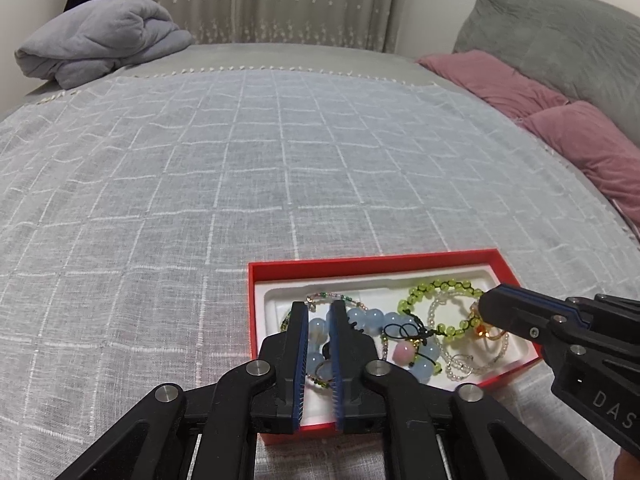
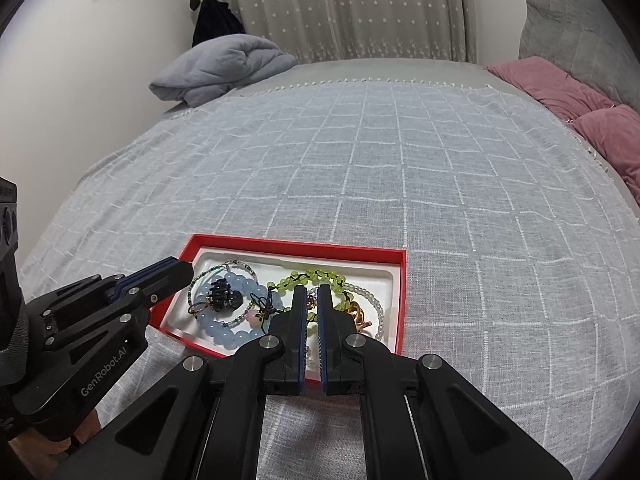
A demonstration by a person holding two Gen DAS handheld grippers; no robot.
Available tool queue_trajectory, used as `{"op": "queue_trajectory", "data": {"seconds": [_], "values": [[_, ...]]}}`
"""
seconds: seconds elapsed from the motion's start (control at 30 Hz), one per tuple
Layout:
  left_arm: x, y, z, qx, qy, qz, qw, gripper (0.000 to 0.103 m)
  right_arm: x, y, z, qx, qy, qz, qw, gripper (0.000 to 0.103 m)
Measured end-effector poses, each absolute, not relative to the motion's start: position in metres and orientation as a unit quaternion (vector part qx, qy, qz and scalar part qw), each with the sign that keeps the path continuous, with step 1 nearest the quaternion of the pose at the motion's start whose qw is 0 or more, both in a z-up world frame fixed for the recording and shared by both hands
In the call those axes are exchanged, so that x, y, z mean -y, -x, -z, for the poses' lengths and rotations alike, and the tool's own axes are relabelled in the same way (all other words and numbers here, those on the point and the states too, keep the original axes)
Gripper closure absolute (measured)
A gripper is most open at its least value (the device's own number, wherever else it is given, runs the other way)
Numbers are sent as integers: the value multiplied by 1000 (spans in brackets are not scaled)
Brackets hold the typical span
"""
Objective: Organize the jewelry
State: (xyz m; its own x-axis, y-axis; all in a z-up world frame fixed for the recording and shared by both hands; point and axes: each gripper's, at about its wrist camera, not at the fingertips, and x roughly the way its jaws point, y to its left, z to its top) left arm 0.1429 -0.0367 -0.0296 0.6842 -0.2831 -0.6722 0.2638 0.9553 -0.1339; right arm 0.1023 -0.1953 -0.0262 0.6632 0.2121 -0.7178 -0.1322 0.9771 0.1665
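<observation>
A big bed (image 1: pixel 240 160) fills the room, covered with a white checked cloth (image 2: pixel 400 184). A folded gray blanket (image 1: pixel 100 44) sits at the far left, and pink pillows (image 1: pixel 560 120) lie along the right side. Near the front edge rests a red box (image 1: pixel 372 262) with a white tray (image 2: pixel 208 258) inside. The jewelry is all in the tray. A blue bead bracelet (image 2: pixel 224 332) lies on the left part, with a small black hair clip (image 2: pixel 222 298) on top of it. A green bead bracelet (image 1: pixel 420 292) lies on the right part, next to a clear bead string (image 2: pixel 370 294). The left tongs (image 1: pixel 319 308) hang over the blue beads, a little open, holding nothing. The right tongs (image 2: pixel 311 292) hang over the green beads, with only a thin gap between the two sides, and hold nothing.
</observation>
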Motion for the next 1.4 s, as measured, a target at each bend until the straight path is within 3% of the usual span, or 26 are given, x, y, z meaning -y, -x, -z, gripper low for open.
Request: {"op": "queue_trajectory", "data": {"seconds": [0.1,0.27,0.33,0.4,0.47,0.67,0.73,0.8,0.87,1.03,1.2,1.4], "values": [[36,-142,30,-374,9,142,917,80,194,-103,27,-401,-52,-102,909,97],[33,-135,27,-379,9,139,915,78,196,-104,28,-405,-51,-96,908,97],[32,-131,25,-378,7,138,915,72,197,-104,27,-405,-53,-95,908,96],[31,-126,23,-382,6,138,914,67,198,-101,24,-404,-55,-94,908,82],[29,-120,23,-392,5,136,910,64,200,-98,21,-400,-58,-96,910,74],[24,-102,25,-405,-8,128,905,54,205,-83,14,-394,-66,-99,911,74],[23,-96,25,-405,-13,124,906,43,207,-77,13,-397,-65,-96,911,70],[21,-88,25,-405,-15,124,906,38,209,-70,12,-400,-64,-93,910,58],[19,-84,24,-408,-17,123,904,32,211,-64,11,-402,-64,-90,909,53],[19,-70,23,-410,-24,122,903,18,219,-49,10,-411,-66,-82,906,51],[18,-60,21,-404,-32,113,907,10,226,-34,11,-422,-66,-69,901,39],[13,-53,24,-416,-29,88,905,3,225,-17,13,-434,-44,-55,898,36]]}}
